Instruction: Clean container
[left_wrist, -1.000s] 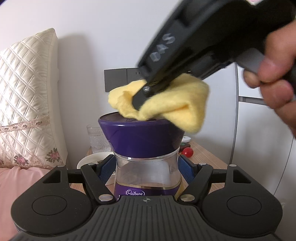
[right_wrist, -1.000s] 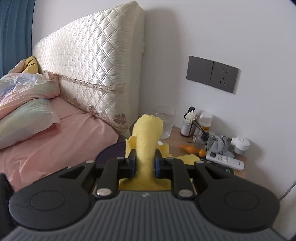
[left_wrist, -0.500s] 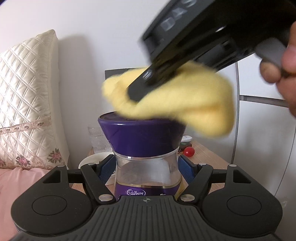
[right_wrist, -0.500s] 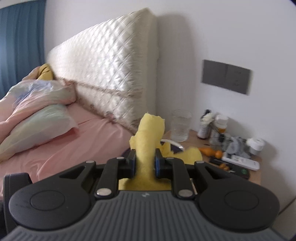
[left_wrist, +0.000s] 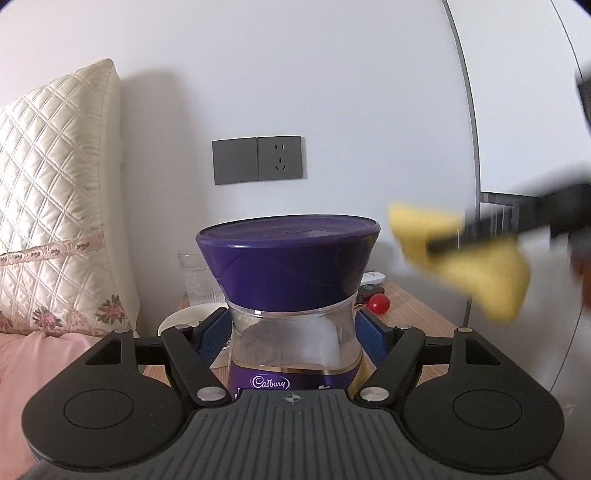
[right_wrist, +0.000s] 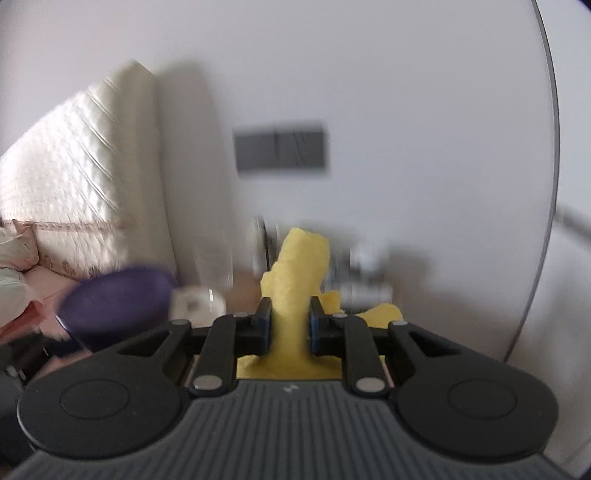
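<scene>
The jar (left_wrist: 293, 343) stands upright between the blue pads of the left tool (left_wrist: 293, 334), which is pinched on its clear glass waist just below the lid. The purple lid (left_wrist: 290, 258) sits on the jar, flared and level. The jar is held above the near edge of the wooden tabletop (left_wrist: 410, 314); whether its base rests on anything cannot be told, since the tool body hides it.

The yellow cloth (right_wrist: 295, 280) is clamped between the pads of the right tool (right_wrist: 290, 325), with a fold standing up past the fingertips. In the left wrist view the cloth (left_wrist: 476, 266) hangs to the right of the lid, apart from it and roughly level with its rim. Both the cloth and the right tool are blurred by motion.

Judgement: the step in hand is wiping the jar's outside with the cloth, and the cloth is off the surface at this instant. This fits either a pause between strokes or the end of the wiping. No dirt can be made out on lid or glass.

If wiping goes on, the cloth must meet the lid or glass flat while the left tool keeps the jar steady; the smooth glass may slip.

Behind the jar stand a drinking glass (left_wrist: 195, 277) and a white dish (left_wrist: 184, 319).
</scene>
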